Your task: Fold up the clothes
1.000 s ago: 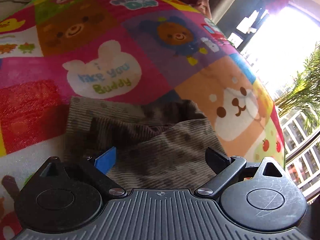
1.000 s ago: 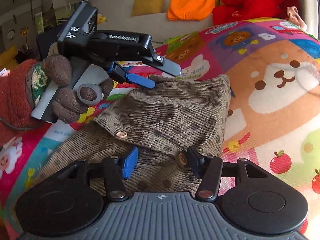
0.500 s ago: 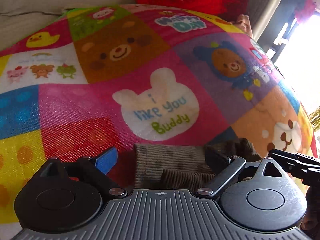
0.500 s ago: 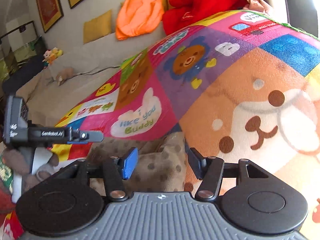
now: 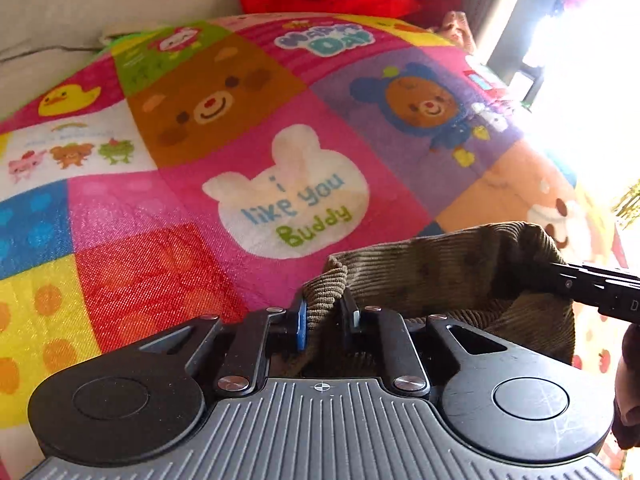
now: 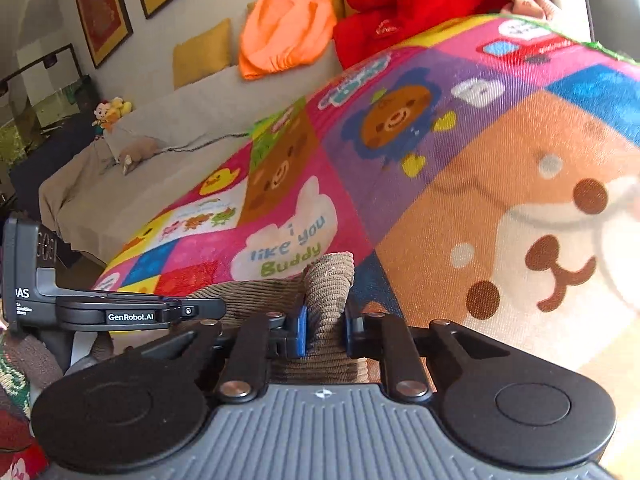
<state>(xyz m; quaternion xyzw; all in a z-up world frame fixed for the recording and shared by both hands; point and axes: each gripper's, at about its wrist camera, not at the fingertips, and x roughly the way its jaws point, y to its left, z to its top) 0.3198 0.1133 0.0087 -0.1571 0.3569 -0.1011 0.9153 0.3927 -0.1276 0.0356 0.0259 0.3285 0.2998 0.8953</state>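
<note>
1. Brown corduroy garment [image 5: 452,264]: a ribbed, dark-dotted piece of clothing, bunched at the near edge of the patchwork play mat [image 5: 168,208], with an edge pinched in both tools.
2. The left tool [image 5: 326,320] has its jaws drawn narrow, and a fold of the corduroy sits clamped between the blue pad and the black one. The cloth rises out of the jaws and runs off to the right in a sagging loop.
3. The right tool [image 6: 325,330] has its jaws closing, with a thick roll of the same corduroy [image 6: 328,280] standing up between the pads, which already press on it from both sides.
4. In the left wrist view the right tool's black arm reaches in from the right edge and meets the far end of the cloth loop. In the right wrist view the left tool's body, lettered "GenRobot.AI", lies level at the left, just beside the garment.
5. A knitted sleeve [image 6: 20,364] of the person shows at the lower left corner of the right wrist view.
6. The mat is printed with squares: a white bear head reading "i like you Buddy" [image 5: 292,196] lies just beyond the garment.
7. Behind the mat stands a beige sofa [image 6: 132,168] bearing an orange pumpkin cushion [image 6: 286,24], a red plush [image 6: 420,4] and a yellow cushion [image 6: 202,52].
8. Two framed pictures [image 6: 102,4] hang on the wall above.
</note>
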